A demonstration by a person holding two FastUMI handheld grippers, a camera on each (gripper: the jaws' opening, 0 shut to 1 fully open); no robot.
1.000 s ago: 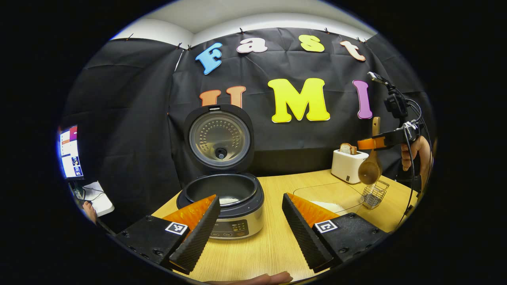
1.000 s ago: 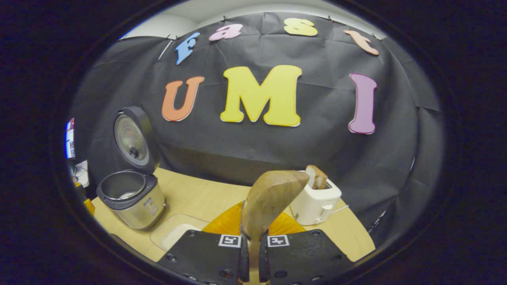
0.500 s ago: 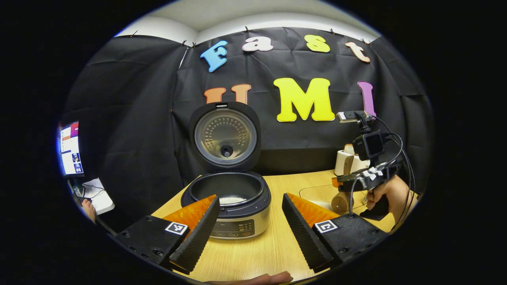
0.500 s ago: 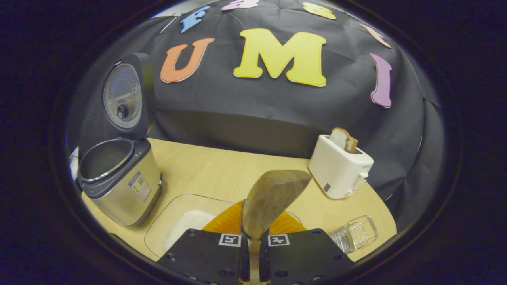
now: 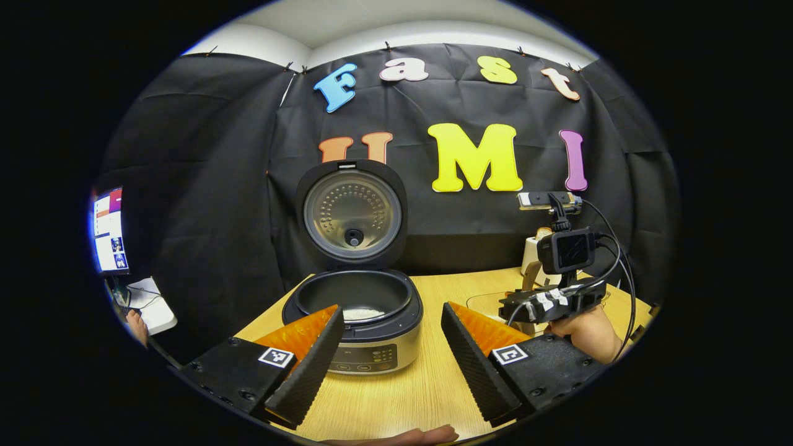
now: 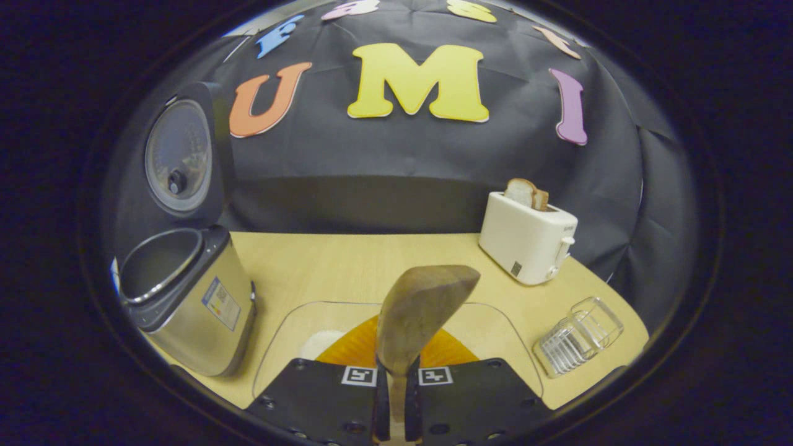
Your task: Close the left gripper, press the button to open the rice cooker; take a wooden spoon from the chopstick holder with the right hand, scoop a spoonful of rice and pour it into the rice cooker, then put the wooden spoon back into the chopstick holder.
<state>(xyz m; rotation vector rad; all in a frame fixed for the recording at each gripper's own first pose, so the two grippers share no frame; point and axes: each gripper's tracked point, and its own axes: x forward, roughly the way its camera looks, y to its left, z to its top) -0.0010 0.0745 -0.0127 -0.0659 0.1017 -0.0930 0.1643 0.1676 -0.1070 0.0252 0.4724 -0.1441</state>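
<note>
**Holding the spoon above the rice dish, cooker lid up**

Looking along the left gripper (image 5: 389, 353) in the left gripper view, its two fingers stand spread wide apart with nothing between them, low over the wooden table (image 5: 409, 396). Just past them sits the rice cooker (image 5: 358, 316), its lid upright and a little rice lying in the dark inner pot. To the right, farther off, a hand (image 5: 588, 331) carries the right gripper (image 5: 545, 305) low over the clear dish (image 5: 483, 301).

From the right gripper view, the right gripper's (image 6: 396, 387) fingers are pinched on the handle of the wooden spoon (image 6: 416, 313), whose bowl rises just ahead of them. Beneath it lies the clear dish (image 6: 495, 328) with a patch of rice (image 6: 322, 342) at its left part. The rice cooker (image 6: 186, 297) stands at the left, open. A white toaster (image 6: 526, 244) with bread in it stands at the back right, and the chopstick holder (image 6: 579, 334), a clear ribbed container, lies tilted on the table near the right edge.
</note>
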